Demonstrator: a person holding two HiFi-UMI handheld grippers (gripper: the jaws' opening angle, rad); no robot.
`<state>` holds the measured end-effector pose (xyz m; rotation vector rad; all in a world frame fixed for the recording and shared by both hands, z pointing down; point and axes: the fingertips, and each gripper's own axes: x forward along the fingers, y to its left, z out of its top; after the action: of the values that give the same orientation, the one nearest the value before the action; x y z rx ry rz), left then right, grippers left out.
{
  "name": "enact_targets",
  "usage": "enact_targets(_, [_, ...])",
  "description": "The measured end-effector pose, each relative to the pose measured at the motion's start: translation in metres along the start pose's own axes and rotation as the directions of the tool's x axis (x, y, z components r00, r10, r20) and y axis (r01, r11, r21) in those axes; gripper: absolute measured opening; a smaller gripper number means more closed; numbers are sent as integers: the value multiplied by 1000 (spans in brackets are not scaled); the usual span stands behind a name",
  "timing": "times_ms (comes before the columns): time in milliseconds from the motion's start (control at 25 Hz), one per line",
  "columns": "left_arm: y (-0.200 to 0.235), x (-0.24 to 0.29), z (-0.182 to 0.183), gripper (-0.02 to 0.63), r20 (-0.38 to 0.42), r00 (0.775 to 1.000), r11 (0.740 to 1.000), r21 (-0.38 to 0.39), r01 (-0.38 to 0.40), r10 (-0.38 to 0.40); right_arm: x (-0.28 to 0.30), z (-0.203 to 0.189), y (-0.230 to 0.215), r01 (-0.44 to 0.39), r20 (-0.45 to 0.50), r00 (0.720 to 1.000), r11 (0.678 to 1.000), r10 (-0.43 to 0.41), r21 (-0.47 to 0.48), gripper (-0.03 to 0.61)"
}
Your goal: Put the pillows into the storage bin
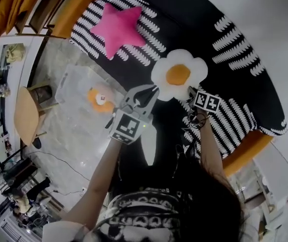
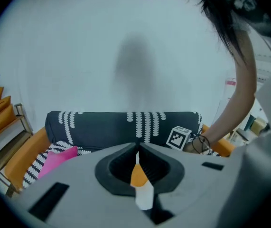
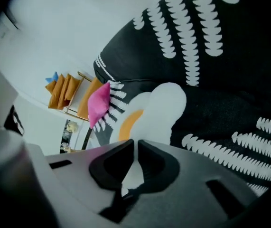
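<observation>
We hold the flower pillow (image 1: 179, 74) by its rim — left tongs (image 1: 151, 89) and right tongs (image 1: 191, 94) both clamped — seemingly soft, light, floppy

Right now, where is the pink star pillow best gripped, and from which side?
Probably the tip of the pink star pillow nearest the person, approached from the front edge of the sofa: it lies flat on the seat, and a thin tip fits narrow jaws better than the plump middle.
</observation>
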<state>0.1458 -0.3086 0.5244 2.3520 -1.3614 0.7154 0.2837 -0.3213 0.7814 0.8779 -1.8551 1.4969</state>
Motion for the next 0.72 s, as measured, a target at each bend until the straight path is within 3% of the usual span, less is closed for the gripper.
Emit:
enact_targets(160, [4, -37, -5, 17, 13, 998, 998, -15, -67, 67, -18, 13, 41, -66, 40, 997, 998, 66, 1, 25])
enact_targets(400, [27, -109, -23, 17, 35, 983, 983, -56, -177, 179, -38, 14, 112, -114, 55, 991, 990, 119, -78, 20])
enact_targets(720, [58, -199, -75, 17, 42, 949, 942, -143, -305, 314, -33, -13, 223, -206, -15, 978, 960, 207, -191, 18])
